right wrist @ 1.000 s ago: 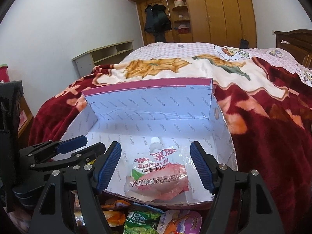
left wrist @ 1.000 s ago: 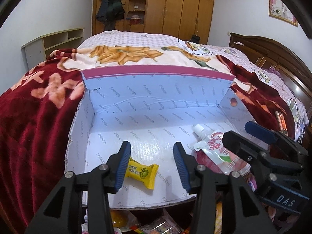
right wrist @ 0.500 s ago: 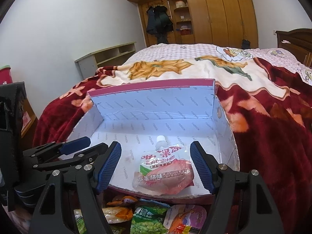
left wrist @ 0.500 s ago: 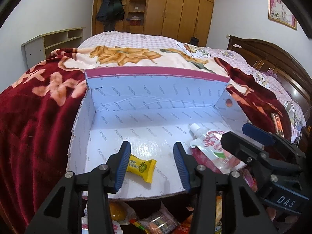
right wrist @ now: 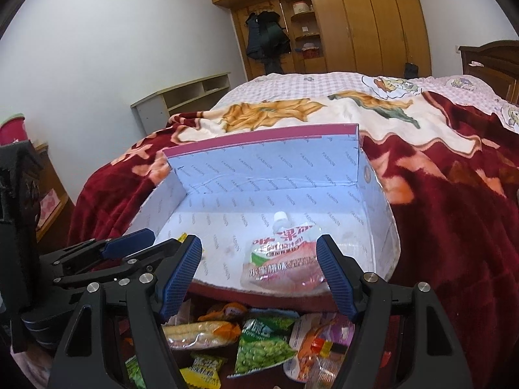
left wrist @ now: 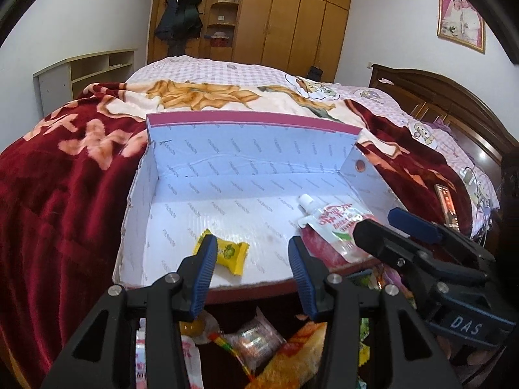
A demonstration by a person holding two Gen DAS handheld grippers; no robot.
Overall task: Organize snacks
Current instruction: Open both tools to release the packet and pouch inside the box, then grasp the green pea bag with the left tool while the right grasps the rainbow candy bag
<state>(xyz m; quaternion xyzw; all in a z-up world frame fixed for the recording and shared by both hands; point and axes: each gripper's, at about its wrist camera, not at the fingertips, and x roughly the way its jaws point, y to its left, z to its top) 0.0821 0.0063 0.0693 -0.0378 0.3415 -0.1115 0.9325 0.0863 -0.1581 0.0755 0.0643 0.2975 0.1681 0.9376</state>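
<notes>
Left wrist view | bed [left wrist: 65, 178] under a red floral blanket, wardrobe [left wrist: 292, 19] way behind the box | blue-lined cardboard box [left wrist: 253, 159] sits on the blanket | pink drink pouch [left wrist: 331, 227] in the box's right front | yellow candy [left wrist: 232, 253] front-left, just past the left gripper [left wrist: 251, 275] | loose snack packets [right wrist: 259, 340] below the box's front edge | left gripper spread wide, holding nothing | right gripper [right wrist: 259, 275] likewise gaping, empty, pouch just beyond it

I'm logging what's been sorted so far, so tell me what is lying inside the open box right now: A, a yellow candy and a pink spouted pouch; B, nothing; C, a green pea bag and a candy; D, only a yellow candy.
A: the yellow candy and the pink spouted pouch both lie on the floor of the box; both grippers are open and hold nothing.
</notes>
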